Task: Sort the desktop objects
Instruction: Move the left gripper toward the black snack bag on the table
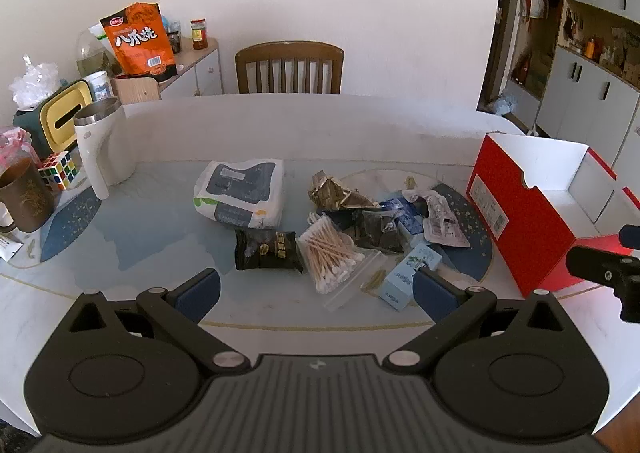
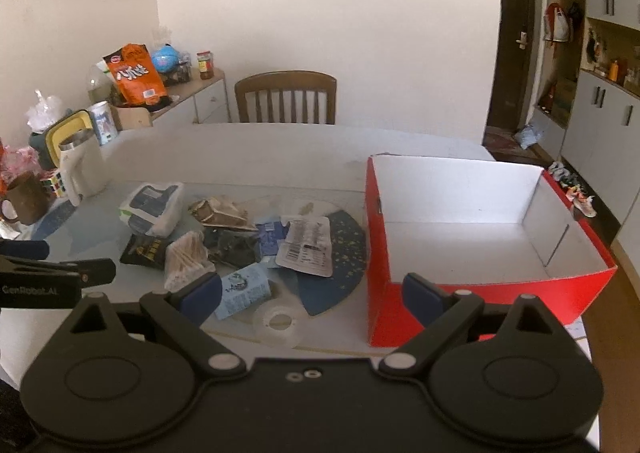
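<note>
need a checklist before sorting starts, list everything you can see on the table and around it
red cardboard box with white inside: one, right side of table, nothing visible in it
white and grey soft pack: one, mid table
black foil packet: one, in front of the soft pack
clear bag of wooden cotton swabs: one, centre of the pile
light blue small carton: one, near edge of the pile
clear tape roll: one, nearest table edge
white lidded mug: one, left
multicoloured puzzle cube: one, left of the mug
brown wooden chair: one, far side
left hand-held gripper: open, holds nothing
right hand-held gripper: open, holds nothing
</note>
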`<control>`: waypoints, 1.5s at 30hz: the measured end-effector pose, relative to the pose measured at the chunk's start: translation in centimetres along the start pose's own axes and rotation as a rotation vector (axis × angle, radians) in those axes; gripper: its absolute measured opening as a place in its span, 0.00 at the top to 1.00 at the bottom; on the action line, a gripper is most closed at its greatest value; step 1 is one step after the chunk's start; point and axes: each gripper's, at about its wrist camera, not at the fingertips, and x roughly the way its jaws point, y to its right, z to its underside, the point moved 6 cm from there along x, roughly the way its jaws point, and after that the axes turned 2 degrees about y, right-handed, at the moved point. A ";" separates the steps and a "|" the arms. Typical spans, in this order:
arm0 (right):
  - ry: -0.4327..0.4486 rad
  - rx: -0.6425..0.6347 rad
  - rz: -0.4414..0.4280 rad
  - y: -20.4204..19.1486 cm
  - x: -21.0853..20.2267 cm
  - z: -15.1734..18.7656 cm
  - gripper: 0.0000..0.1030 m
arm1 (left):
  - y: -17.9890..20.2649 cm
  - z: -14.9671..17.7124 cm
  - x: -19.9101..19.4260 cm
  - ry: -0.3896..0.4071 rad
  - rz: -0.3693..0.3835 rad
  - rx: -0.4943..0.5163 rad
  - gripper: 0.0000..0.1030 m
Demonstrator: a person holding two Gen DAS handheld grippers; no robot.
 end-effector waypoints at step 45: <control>-0.196 0.001 0.085 -4.4 12.6 5.1 0.18 | -6.4 0.7 14.4 -0.052 0.010 0.117 0.01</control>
